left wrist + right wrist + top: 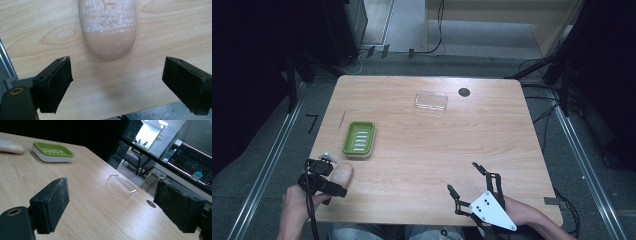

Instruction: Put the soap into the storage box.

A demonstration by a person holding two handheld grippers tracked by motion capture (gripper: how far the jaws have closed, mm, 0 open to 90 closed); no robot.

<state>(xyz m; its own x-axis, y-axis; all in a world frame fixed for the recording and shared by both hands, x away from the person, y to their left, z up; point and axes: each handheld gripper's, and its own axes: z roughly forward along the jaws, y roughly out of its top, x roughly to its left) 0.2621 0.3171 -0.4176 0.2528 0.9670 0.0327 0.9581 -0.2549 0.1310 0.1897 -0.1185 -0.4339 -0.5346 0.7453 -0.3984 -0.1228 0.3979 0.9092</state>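
- A tan bar of soap [343, 175], oval and flecked white on top, is seen lying flat on the table [427, 150], just nearer the person than the green soap dish [359, 138].
- The left gripper [328, 172] is held beside the soap on the side away from the dish, jaws spread wide and holding nothing; in the left gripper view the rounded end of the soap [108, 30] sits between and beyond the pads.
- The right gripper [462, 177] is kept well apart from the dish, jaws likewise apart and empty.
- A clear lid [431, 101] lies beyond the dish.
- The step is judged to be grasping the soap: the jaws should be advanced until the soap's widest part is straddled, kept level with the table, then closed gently, since the surface is likely slippery.
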